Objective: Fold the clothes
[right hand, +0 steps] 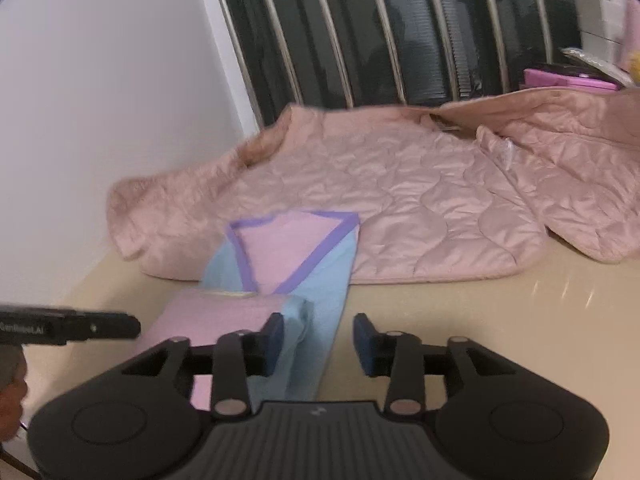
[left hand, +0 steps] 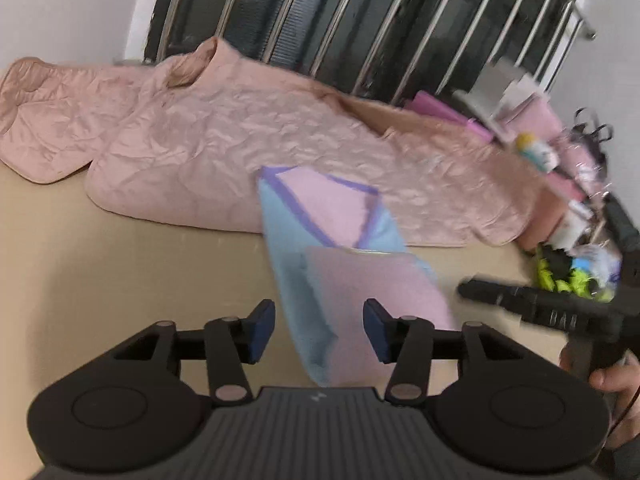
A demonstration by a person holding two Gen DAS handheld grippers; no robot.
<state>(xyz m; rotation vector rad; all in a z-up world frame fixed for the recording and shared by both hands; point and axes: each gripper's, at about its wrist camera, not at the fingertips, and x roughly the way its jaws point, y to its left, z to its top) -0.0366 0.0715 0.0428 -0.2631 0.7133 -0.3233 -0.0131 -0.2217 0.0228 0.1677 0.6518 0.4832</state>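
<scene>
Small pink-and-light-blue knit garment with purple trim lying part-folded on the beige worktop, lower edge right under both cameras, collar end pushed up against the big quilted pale-pink jacket spread out behind it. Same garment and jacket clear in the right wrist view too.

Left gripper: fingers about half open, garment lying below and between them, pads not pressing on anything. Right gripper: same deal, fingers partly open, left pad just beside the blue fold, no grip visible. Also showing from the left camera off to the right, with a bit of a hand on its handle.

Around the back: dark window with shiny metal bars, white wall on the left. Far right corner of the worktop crowded with clutter: pink boxes, a bottle, something neon yellow-green, too blurry for details. Jacket taking up most of the space behind, nothing on the bare worktop on the near left.
</scene>
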